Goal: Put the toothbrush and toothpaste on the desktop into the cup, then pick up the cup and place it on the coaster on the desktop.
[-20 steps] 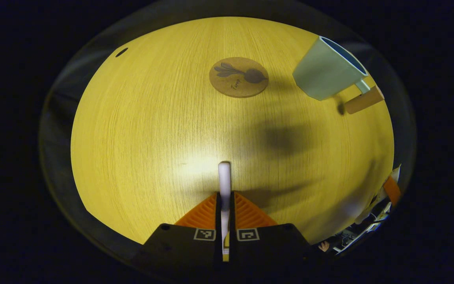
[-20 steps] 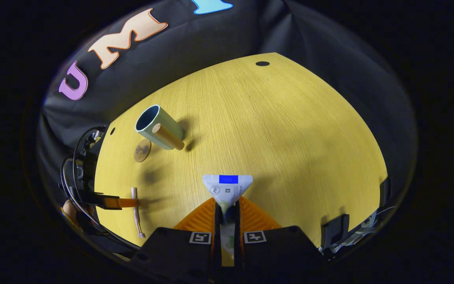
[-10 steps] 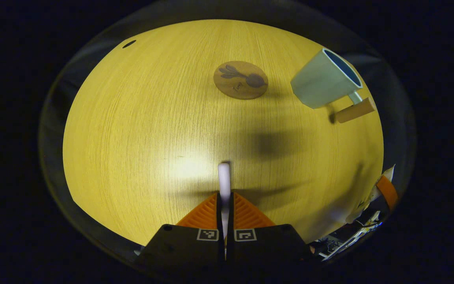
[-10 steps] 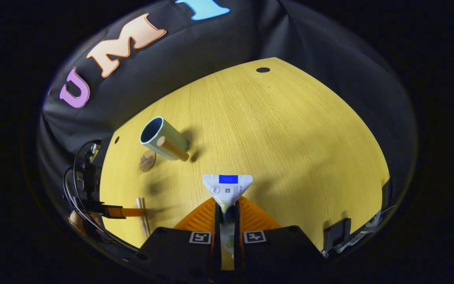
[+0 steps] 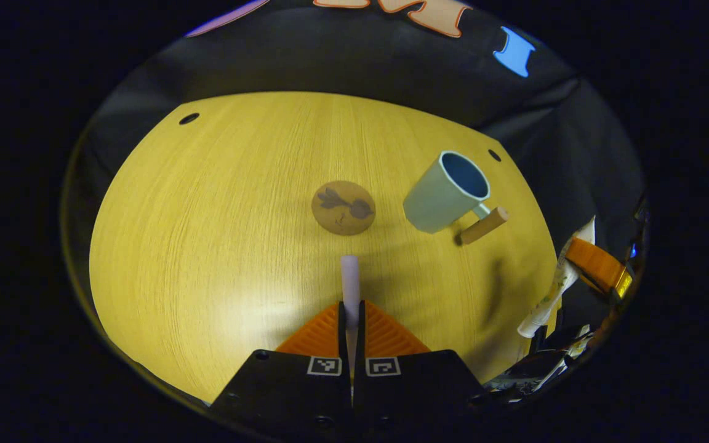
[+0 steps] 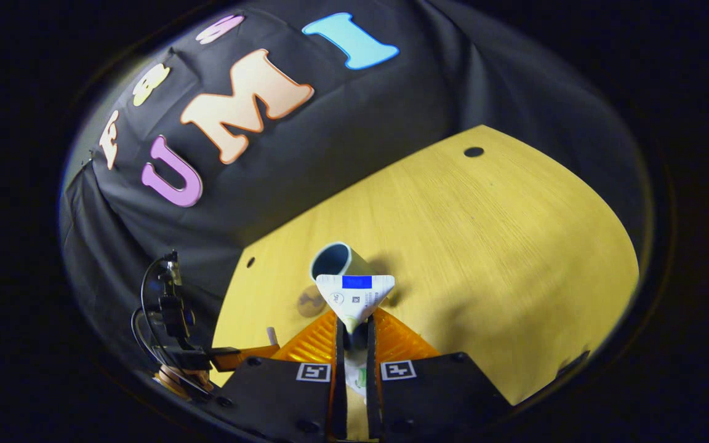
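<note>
Toothbrush first: the slim white toothbrush point(image 5: 350, 280) is pinched between the left gripper point(image 5: 351, 311) fingers, poking out above the yellow wood-grain desktop point(image 5: 207, 234). Ahead sits the round cork coaster point(image 5: 343, 207) with its dark vegetable print, and just beside it the upright pale green cup point(image 5: 447, 192) with a wooden handle. Over on the right gripper point(image 6: 354, 332), the white toothpaste tube point(image 6: 355, 295) is clamped, flat crimped end forward, cup point(image 6: 336, 261) right behind it.

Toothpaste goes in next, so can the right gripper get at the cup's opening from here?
Probably yes: the cup stands upright, mouth open and empty, just beyond the toothpaste held in the right gripper.
</note>
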Demonstrator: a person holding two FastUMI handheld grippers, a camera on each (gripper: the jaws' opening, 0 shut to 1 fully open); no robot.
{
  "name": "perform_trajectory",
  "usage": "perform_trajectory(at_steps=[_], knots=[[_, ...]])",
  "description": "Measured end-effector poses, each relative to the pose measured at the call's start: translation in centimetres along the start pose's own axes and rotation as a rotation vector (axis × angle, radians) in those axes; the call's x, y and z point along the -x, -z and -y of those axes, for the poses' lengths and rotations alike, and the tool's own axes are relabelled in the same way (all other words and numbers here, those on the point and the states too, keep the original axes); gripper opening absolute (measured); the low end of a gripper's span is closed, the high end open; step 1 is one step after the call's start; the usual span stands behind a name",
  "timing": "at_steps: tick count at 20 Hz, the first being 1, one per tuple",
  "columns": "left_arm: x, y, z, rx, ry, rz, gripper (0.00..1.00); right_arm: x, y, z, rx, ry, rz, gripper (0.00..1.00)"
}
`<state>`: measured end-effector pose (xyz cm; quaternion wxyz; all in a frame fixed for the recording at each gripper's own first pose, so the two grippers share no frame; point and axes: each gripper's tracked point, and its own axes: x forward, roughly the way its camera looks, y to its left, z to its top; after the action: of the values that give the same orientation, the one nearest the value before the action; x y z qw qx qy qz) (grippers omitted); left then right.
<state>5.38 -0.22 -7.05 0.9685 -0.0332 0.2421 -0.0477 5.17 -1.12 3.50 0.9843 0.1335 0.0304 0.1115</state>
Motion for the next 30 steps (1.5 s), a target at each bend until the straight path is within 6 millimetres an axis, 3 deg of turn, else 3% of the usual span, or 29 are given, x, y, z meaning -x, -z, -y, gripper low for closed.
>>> perform_trajectory(at_steps=[4, 11, 15, 21, 26, 30], knots=[[1.2, -5.2, 0.3, -0.116, 0.039, 0.179, 0.0, -1.2, -4.2, -3.7, 0.018, -0.084, 0.136, 0.15], [1.9, -11.9, 2.3, -0.227, 0.142, 0.386, 0.0, -4.5, -9.4, -7.1, -0.01, -0.142, 0.331, 0.15], [2.1, -15.8, 2.9, -0.273, 0.177, 0.525, 0.0, -7.1, -11.6, -6.6, -0.025, -0.124, 0.426, 0.15], [2.6, -21.3, 4.3, -0.225, 0.248, 0.742, 0.0, -11.4, -9.5, -4.0, -0.01, -0.052, 0.416, 0.15], [1.8, -23.0, 7.1, -0.221, 0.353, 0.802, 0.0, -12.8, -7.6, -3.3, 0.067, -0.036, 0.402, 0.15], [1.3, -23.9, 9.1, -0.229, 0.406, 0.82, 0.0, -12.9, -6.5, -4.0, 0.055, -0.08, 0.381, 0.2]])
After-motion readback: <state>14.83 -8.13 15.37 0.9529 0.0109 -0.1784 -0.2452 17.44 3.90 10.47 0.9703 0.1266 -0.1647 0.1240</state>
